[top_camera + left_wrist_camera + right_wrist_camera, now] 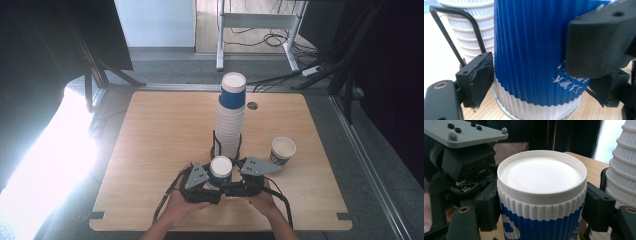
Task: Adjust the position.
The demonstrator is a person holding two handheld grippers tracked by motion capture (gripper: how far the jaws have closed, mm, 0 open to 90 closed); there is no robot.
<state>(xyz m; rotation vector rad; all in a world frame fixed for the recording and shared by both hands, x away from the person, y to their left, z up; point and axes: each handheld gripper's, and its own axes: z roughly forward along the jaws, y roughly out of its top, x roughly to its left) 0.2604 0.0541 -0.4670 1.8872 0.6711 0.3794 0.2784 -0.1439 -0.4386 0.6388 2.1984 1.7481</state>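
Note:
A blue-and-white ribbed paper cup [220,171] stands upside down near the table's front edge, its white base facing up [541,173]. My left gripper [212,181] and right gripper [231,179] hold it from opposite sides. In the left gripper view the cup's blue wall [529,50] sits between my left gripper [541,85] jaws, which press on it. In the right gripper view my right gripper [542,207] has both pads against the cup just below the white band. Right behind it rises a tall stack of cups [231,117] in a black wire holder [215,142].
One upright cup [282,152] stands alone to the right of the stack. The wooden table [160,130] has a cable hole [252,105] near its far edge. The wire holder [449,37] and the stack [624,170] lie close beside the held cup.

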